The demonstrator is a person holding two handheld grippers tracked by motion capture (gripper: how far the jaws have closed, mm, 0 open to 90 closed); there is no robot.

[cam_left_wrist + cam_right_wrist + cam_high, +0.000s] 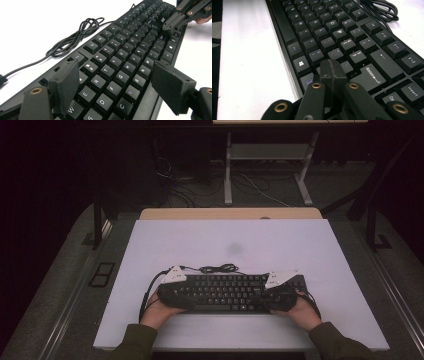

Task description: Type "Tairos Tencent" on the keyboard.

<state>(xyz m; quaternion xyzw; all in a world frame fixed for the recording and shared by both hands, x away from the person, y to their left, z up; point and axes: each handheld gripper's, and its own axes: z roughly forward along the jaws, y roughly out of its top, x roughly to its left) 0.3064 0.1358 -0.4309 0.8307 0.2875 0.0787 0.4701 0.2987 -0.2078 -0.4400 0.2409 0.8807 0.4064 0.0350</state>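
Observation:
A black keyboard (227,292) lies across the near part of the white tabletop (230,240), with its coiled black cable (218,268) behind it. My left gripper (182,296) hovers over the keyboard's left end. In the left gripper view it (117,85) is open, one pad (66,83) over the back rows and the other pad (171,87) by the front edge. My right gripper (270,297) is over the right end. In the right gripper view it (333,71) is shut with nothing held, its tips just above the keys left of Enter (369,76).
The keyboard cable (72,42) lies looped on the white surface behind the keyboard. A wooden table edge (230,213) runs along the far side, with metal desk legs (228,170) and floor cables beyond. The person's sleeves (135,342) rest at the near edge.

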